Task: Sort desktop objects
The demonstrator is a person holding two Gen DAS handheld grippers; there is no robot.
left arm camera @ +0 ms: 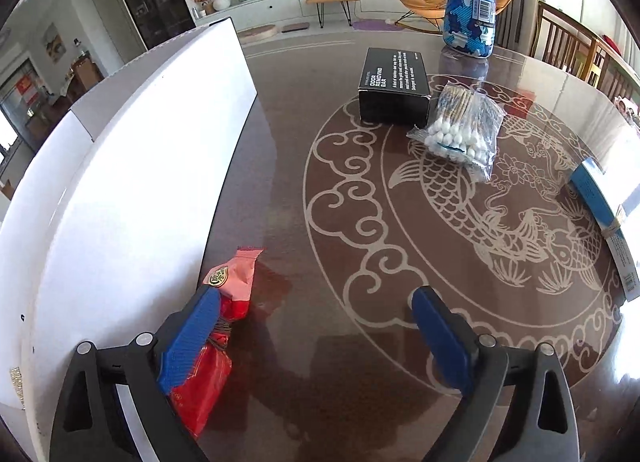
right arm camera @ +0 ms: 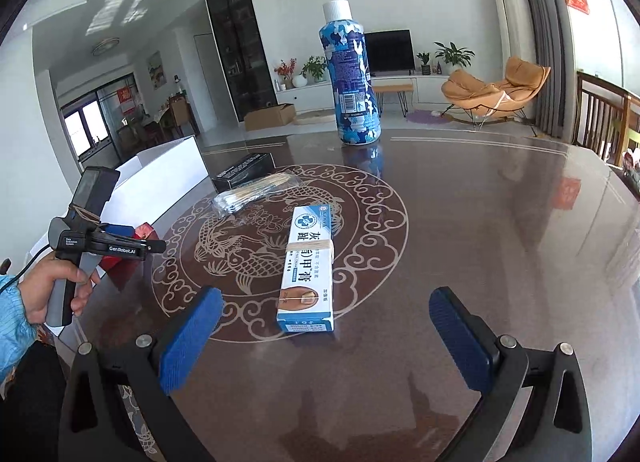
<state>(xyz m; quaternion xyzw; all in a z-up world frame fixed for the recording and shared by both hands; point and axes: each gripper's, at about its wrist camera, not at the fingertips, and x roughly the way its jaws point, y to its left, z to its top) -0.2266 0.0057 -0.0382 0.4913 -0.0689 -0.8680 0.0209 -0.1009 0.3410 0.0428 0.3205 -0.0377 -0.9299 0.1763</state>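
My left gripper (left arm camera: 318,302) is open over the dark patterned table (left arm camera: 280,189), with nothing between its blue pads. A red snack packet (left arm camera: 234,286) lies beside the white box (left arm camera: 140,181); the left finger (left arm camera: 192,338) hides part of it. My right gripper (right arm camera: 326,302) is also open. The near end of a blue-and-white ointment carton (right arm camera: 308,254) lies between its fingers, and neither pad touches it. Farther off are a bag of cotton swabs (left arm camera: 460,129), a black box (left arm camera: 394,85) and an upright blue camouflage bottle (right arm camera: 354,77).
In the right wrist view a hand (right arm camera: 52,286) in a blue sleeve holds the left gripper (right arm camera: 120,238) at the left, by the white box (right arm camera: 160,181). Wooden chairs (right arm camera: 600,121) stand past the table's right edge. The living room lies behind.
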